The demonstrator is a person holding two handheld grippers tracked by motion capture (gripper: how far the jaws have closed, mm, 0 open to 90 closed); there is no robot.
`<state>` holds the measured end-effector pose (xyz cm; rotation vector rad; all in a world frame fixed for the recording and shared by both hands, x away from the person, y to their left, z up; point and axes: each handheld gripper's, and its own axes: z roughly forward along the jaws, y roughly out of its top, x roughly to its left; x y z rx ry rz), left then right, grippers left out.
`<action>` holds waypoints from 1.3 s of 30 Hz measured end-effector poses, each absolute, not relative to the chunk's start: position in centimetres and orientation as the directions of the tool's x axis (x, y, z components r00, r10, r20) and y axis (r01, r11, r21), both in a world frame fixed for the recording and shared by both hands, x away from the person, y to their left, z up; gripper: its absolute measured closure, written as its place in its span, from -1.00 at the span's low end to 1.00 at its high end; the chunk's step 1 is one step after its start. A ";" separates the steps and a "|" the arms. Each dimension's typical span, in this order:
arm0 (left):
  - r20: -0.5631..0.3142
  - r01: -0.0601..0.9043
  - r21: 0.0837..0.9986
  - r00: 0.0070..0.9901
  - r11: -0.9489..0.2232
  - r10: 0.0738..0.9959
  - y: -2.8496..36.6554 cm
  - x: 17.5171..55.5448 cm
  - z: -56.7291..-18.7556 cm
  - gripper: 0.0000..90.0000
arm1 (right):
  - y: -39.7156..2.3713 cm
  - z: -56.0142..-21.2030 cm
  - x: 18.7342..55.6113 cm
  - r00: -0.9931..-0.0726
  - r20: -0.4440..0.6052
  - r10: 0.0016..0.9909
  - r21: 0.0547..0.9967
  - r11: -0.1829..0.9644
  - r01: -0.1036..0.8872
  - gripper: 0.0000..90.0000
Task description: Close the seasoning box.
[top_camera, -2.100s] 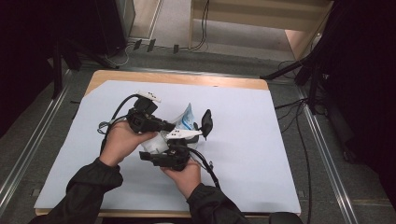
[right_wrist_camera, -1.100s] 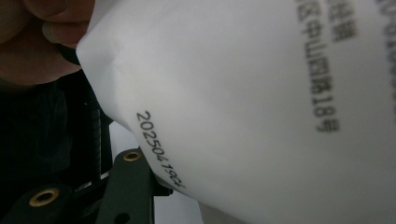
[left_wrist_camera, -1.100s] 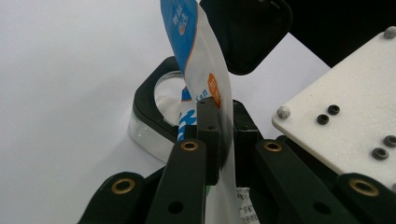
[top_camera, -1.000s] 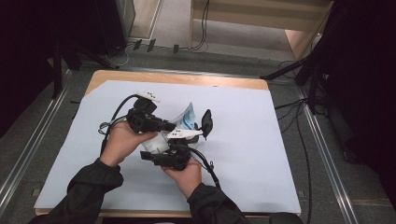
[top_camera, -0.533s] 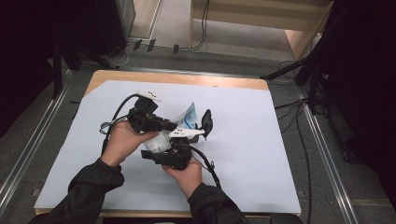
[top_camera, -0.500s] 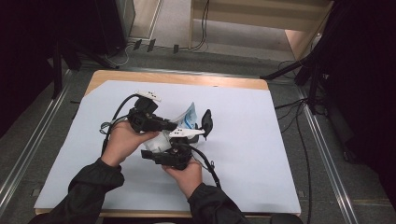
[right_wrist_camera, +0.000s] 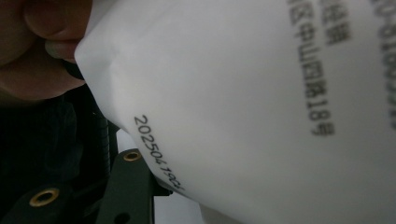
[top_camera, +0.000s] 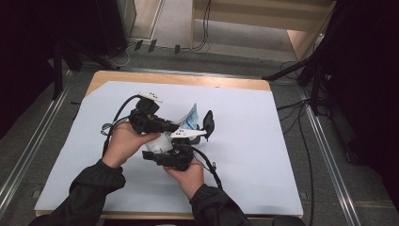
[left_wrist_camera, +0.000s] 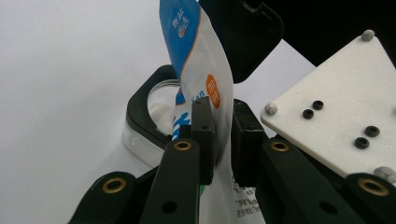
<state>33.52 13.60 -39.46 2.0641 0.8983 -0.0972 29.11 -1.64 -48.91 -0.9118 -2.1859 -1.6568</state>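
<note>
A white and blue pouch [top_camera: 190, 117] is held up over the middle of the table between my two grippers. In the left gripper view my left gripper [left_wrist_camera: 223, 140] is shut on the pouch [left_wrist_camera: 201, 60], which stands on edge between its black pads. The right gripper's white plate [left_wrist_camera: 327, 116] lies close at the right. In the high view my right gripper [top_camera: 197, 134] sits just below the left gripper [top_camera: 171, 128], under the pouch. The pouch's white printed back [right_wrist_camera: 257, 93] covers most of the right gripper view, so those jaws are hidden apart from one black arm [right_wrist_camera: 126, 186].
A pale blue mat [top_camera: 282, 155] covers the wooden table [top_camera: 179, 79]. Both cables trail over the mat by the hands. Cables and dark stand legs [top_camera: 306, 70] lie on the floor behind and to the right. Metal rails [top_camera: 329, 150] run along both sides.
</note>
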 end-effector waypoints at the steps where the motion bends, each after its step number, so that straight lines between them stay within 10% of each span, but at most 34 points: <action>1: -0.375 0.628 0.684 0.739 -0.371 0.560 13.6 33.5 -39.5 0.84 | -1.6 -48.9 29.1 -0.771 0.547 0.327 0.772 0.159 0.615 0.24; 39: -0.353 0.618 0.688 0.744 -0.382 0.567 13.4 33.4 -39.3 0.83 | -1.6 -48.8 29.1 -0.769 0.552 0.322 0.771 0.154 0.618 0.24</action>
